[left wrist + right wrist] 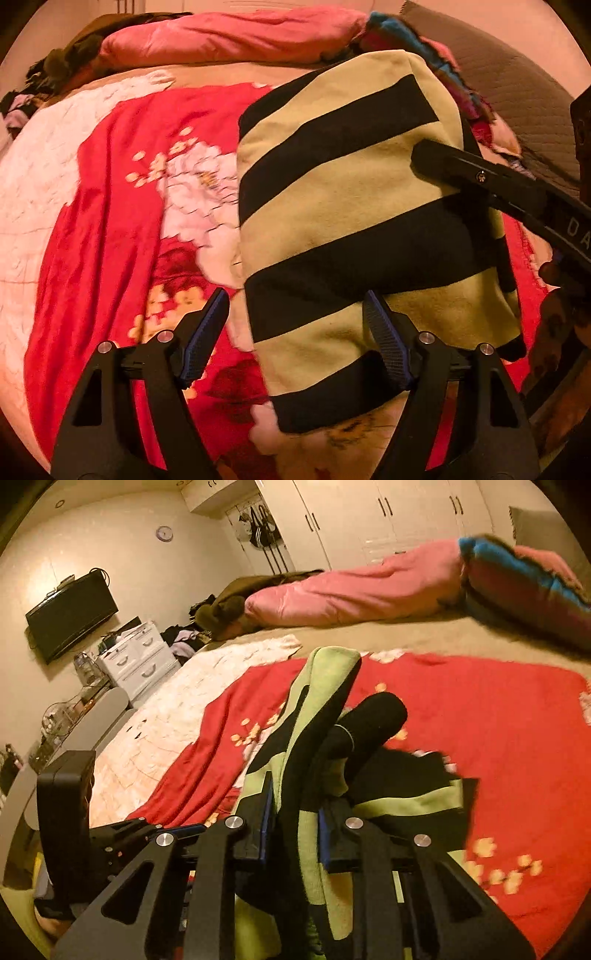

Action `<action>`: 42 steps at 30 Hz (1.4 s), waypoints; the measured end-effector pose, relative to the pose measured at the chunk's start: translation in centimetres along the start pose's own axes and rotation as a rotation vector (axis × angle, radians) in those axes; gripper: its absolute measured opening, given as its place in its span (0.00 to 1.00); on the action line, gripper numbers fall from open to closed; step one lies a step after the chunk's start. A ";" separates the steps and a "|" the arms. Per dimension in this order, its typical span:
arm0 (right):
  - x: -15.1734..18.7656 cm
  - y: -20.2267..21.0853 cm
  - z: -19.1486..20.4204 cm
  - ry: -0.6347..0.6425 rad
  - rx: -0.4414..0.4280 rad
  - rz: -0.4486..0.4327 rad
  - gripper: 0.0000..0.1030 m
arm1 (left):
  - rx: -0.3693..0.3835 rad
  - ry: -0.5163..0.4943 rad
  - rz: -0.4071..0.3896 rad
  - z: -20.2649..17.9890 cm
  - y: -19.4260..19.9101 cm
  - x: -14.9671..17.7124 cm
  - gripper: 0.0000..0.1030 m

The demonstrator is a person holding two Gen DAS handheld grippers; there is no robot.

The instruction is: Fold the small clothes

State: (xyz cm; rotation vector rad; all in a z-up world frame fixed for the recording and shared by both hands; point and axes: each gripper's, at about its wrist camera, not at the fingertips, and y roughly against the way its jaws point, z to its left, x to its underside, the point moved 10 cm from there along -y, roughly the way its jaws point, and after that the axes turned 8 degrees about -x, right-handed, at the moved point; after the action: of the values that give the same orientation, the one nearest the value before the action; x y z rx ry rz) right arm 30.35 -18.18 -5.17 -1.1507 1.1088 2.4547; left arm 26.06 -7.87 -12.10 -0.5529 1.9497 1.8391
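A small green-and-black striped garment hangs lifted over the red floral bedspread. My left gripper is open, its right finger touching the garment's lower part, its left finger over the bedspread. My right gripper is shut on a bunched fold of the striped garment, which drapes over the fingers. The right gripper's arm reaches in from the right against the garment's upper right edge.
A pink duvet and a blue-and-purple blanket lie along the bed's far side. A brown quilted headboard is at right. A white drawer unit, wall TV and wardrobes stand beyond the bed.
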 end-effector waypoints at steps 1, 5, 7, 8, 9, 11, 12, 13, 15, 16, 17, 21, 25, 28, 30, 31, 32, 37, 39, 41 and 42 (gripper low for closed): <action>0.2 0.4 -0.7 0.004 0.029 0.007 0.18 | 0.013 -0.008 -0.002 -0.7 0.0 -0.1 0.65; 2.8 -0.5 -6.1 -0.086 0.157 0.114 0.19 | 0.016 -0.027 0.015 -2.3 -1.0 0.3 0.66; 4.3 -1.4 -8.4 -0.146 0.181 0.161 0.21 | 0.012 -0.036 0.032 -2.7 -1.5 0.8 0.66; 4.7 -1.6 -9.0 -0.162 0.190 0.171 0.23 | 0.011 -0.040 0.040 -2.9 -1.8 1.0 0.67; 5.0 -1.8 -9.5 -0.177 0.198 0.176 0.24 | 0.010 -0.043 0.045 -2.9 -1.9 1.2 0.67; 5.0 -1.6 -9.6 -0.191 0.195 0.169 0.27 | 0.005 -0.044 0.049 -2.7 -2.0 1.4 0.67; 5.0 -1.6 -9.5 -0.186 0.202 0.168 0.27 | 0.006 -0.042 0.048 -2.7 -1.9 1.5 0.67; 5.0 -1.5 -9.5 -0.178 0.210 0.168 0.28 | 0.005 -0.037 0.045 -2.6 -1.7 1.5 0.67; 5.1 -1.6 -9.5 -0.160 0.230 0.172 0.30 | 0.006 -0.027 0.043 -2.3 -1.6 1.4 0.67; 5.1 -1.7 -9.4 -0.160 0.235 0.172 0.33 | 0.007 -0.018 0.041 -2.0 -1.5 1.4 0.67; 5.1 -1.6 -9.5 -0.168 0.239 0.171 0.37 | 0.007 -0.014 0.039 -1.8 -1.3 1.2 0.67; 4.4 0.0 -10.4 -0.214 0.240 0.120 0.49 | 0.005 0.005 0.017 -1.2 -0.5 0.7 0.70; 2.6 2.8 -9.2 -0.206 0.160 0.029 0.49 | -0.001 0.015 0.005 -0.6 0.0 0.4 0.70; 1.9 4.2 -6.3 -0.163 0.050 -0.003 0.49 | -0.009 0.010 0.010 -0.4 -0.2 0.7 0.70; 2.4 4.2 -4.3 -0.124 -0.006 0.016 0.49 | -0.018 0.009 0.019 -0.3 -0.4 1.0 0.70; 3.1 3.8 -3.4 -0.097 -0.013 0.050 0.49 | -0.022 0.009 0.025 -0.2 -0.6 1.2 0.70; 3.6 3.4 -3.0 -0.082 -0.008 0.074 0.49 | -0.025 0.008 0.032 -0.1 -0.7 1.5 0.70; 7.4 0.7 -4.7 -0.042 0.162 0.254 0.47 | -0.048 0.006 0.046 0.7 -0.9 2.1 0.70; 8.7 -0.2 -5.9 0.024 0.267 0.318 0.50 | -0.046 0.010 0.045 0.9 -0.8 2.1 0.70; 9.0 -0.7 -6.2 0.028 0.289 0.329 0.53 | -0.047 0.015 0.042 1.1 -0.7 2.0 0.70; 9.1 -0.8 -6.2 0.044 0.301 0.330 0.54 | -0.045 0.017 0.041 1.1 -0.6 2.0 0.71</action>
State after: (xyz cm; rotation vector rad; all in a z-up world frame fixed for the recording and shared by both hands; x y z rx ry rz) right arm 28.21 -23.09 -14.83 -0.9996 1.7326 2.3774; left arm 24.74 -6.86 -13.77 -0.5480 1.9478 1.9138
